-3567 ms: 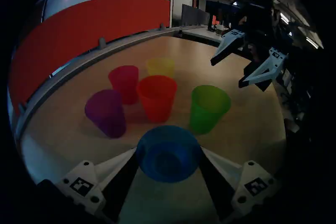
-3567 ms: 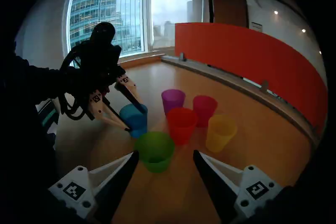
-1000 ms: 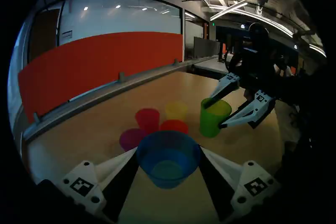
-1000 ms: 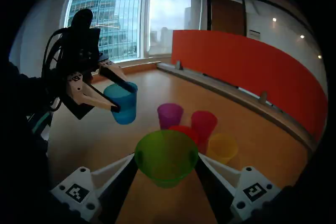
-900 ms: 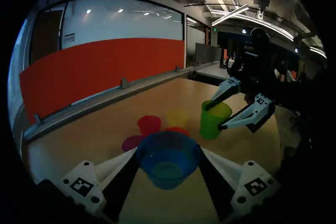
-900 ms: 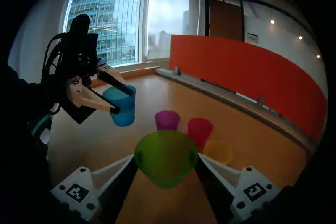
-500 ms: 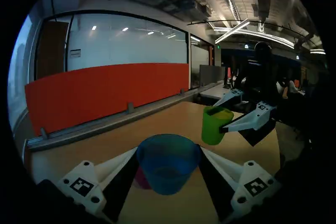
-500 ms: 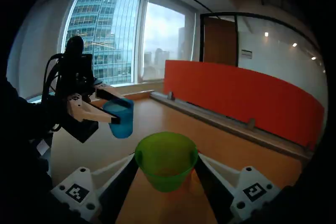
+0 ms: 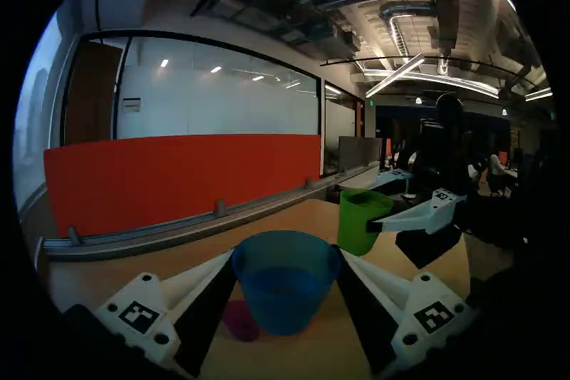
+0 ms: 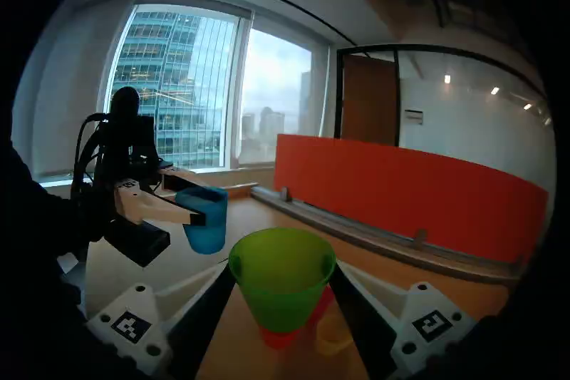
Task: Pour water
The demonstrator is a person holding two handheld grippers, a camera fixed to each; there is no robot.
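The left gripper view is dim under white ceiling strip lights [image 9: 395,77]; its right side sinks into black and the translucent blue plastic cup [image 9: 285,280] looks dull. In the right gripper view, daylight from the tall glass window [image 10: 178,88] brightens the translucent green plastic cup [image 10: 282,276]. Lines bow at the edges.

Open air separates the blue cup [image 10: 203,222] and the green cup [image 10: 281,287] — both held up above the wooden table [image 10: 399,273]. Under the green cup a red cup [image 10: 285,337] and a yellow cup [image 10: 331,336] stand close together; a purple cup [image 9: 241,321] sits beneath the blue one. The orange partition [image 10: 413,191] walls off the table's far side.
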